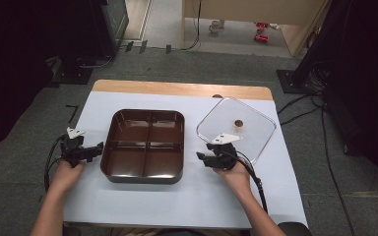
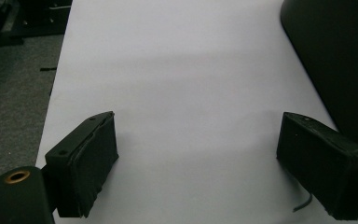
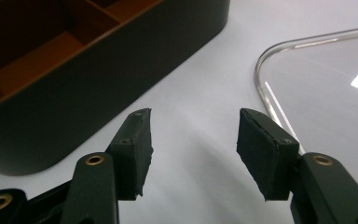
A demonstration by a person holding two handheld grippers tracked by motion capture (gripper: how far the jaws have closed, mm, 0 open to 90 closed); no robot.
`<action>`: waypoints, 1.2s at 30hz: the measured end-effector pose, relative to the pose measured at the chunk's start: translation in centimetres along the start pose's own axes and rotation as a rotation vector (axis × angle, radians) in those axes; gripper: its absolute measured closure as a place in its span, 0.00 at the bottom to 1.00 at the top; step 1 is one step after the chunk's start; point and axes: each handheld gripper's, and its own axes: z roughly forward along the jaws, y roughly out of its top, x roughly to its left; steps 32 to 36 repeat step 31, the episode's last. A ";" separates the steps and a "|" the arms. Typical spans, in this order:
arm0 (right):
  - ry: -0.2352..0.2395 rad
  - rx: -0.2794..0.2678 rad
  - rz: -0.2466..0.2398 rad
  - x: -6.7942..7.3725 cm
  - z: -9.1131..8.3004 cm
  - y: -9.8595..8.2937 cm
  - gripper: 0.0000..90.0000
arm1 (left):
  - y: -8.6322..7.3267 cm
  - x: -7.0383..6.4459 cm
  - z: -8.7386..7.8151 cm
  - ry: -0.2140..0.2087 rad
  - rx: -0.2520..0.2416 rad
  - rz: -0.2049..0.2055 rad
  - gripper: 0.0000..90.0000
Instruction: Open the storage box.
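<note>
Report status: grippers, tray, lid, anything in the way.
Left gripper and right gripper open, empty. Tray between them, uncovered. Lid flat, right of tray. Nothing in the way.

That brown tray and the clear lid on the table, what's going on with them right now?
A person holds a claw in each hand at a white-covered table. The left claw sits open just left of the brown four-compartment tray, touching nothing. The right claw is open too, in the gap between the tray and the clear lid, which lies flat to the tray's right. Nothing is gripped, and the compartments look empty.
</note>
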 end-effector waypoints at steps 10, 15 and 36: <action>-0.033 0.036 -0.030 0.7 1.8 -1.3 0.50 | 0.0 0.0 0.0 0.000 0.000 0.000 0.14; -0.039 0.001 -0.018 0.9 2.0 -1.7 0.47 | 0.0 0.0 0.0 0.000 0.000 0.000 0.14; -0.075 0.025 -0.063 1.5 2.3 -1.6 0.27 | 0.0 0.0 0.0 0.000 0.001 0.001 0.14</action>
